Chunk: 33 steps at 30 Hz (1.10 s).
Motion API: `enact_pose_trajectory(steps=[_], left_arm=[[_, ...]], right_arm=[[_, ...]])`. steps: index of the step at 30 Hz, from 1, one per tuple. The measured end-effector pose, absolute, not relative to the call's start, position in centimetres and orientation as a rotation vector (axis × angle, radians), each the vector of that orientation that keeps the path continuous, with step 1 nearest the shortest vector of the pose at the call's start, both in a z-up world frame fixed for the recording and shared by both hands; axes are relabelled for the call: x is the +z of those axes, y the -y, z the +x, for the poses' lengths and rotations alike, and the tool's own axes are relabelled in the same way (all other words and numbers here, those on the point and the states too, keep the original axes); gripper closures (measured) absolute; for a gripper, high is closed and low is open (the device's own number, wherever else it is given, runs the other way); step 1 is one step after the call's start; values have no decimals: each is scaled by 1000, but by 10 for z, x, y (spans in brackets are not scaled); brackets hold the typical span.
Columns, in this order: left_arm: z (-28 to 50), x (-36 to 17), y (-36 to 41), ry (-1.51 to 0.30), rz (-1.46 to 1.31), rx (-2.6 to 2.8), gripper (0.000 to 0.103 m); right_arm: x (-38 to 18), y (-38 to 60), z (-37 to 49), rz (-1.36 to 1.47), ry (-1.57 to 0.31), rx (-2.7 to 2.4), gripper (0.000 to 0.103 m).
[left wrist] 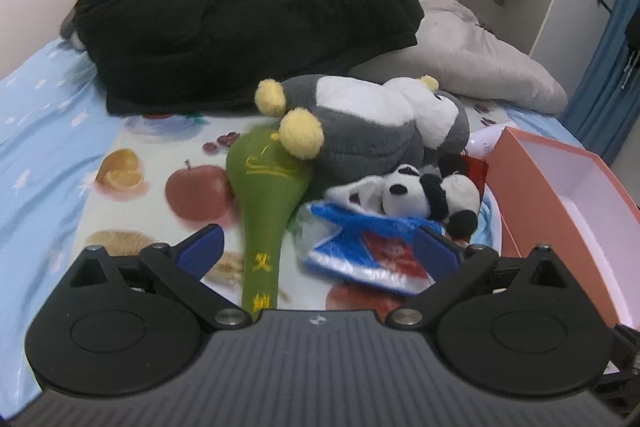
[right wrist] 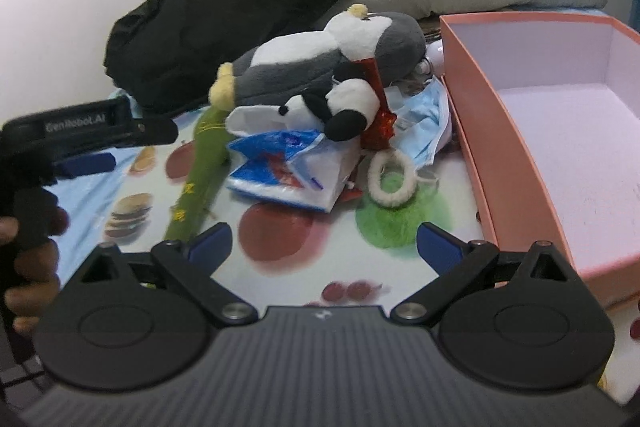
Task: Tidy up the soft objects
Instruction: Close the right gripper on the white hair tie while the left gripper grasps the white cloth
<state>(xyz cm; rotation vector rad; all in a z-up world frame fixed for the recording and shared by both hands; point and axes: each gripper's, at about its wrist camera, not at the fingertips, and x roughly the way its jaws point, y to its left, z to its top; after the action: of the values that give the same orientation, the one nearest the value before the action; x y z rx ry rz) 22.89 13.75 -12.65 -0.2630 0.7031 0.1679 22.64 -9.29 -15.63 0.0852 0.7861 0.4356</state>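
Both your left gripper (left wrist: 318,247) and right gripper (right wrist: 324,241) are spread wide and hold nothing, and the little panda toy (right wrist: 336,105) lies just left of the pink box (right wrist: 472,123).

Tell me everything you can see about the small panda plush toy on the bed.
The small panda plush is a fuzzy white toy with black ears, eye patches and limbs. It lies on its side in the pile on the fruit-print sheet, in front of the larger grey and white plush and resting on a blue, white and red plastic bag. A red wrapped item leans against it. Neither gripper touches it, and the pink box beside the pile is empty.
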Motion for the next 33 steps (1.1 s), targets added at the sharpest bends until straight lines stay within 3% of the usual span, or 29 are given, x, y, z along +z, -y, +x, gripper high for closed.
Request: enact_pose_trajectory(steps=[7, 12, 16, 19, 21, 24, 30, 32, 33], left_arm=[[268, -136, -137, -690, -279, 81, 17], [298, -150, -135, -706, -261, 58, 34], [318, -163, -138, -726, -283, 47, 45], [326, -170, -139, -731, -289, 44, 53], [331, -176, -139, -740, -294, 41, 65], [337, -181, -139, -745, -304, 29, 69], [339, -187, -130, -774, -267, 39, 76], [339, -188, -129, -785, -266, 47, 81], [338, -188, -128, -792, -259, 53, 85]], right_arm=[[-179, 80, 256, 32, -781, 363, 2], [-195, 74, 280, 39, -798, 332, 5], [-205, 67, 299, 0, -799, 282, 30], [-214, 70, 314, 16, -824, 253, 30], [-218, 69, 318, -5, -827, 248, 31], [-222, 66, 322, -31, -833, 265, 35], [-230, 66, 320, -42, -849, 285, 59], [-230, 66, 318, -49, -842, 286, 80], [-230, 67, 319, -46, -844, 289, 83]])
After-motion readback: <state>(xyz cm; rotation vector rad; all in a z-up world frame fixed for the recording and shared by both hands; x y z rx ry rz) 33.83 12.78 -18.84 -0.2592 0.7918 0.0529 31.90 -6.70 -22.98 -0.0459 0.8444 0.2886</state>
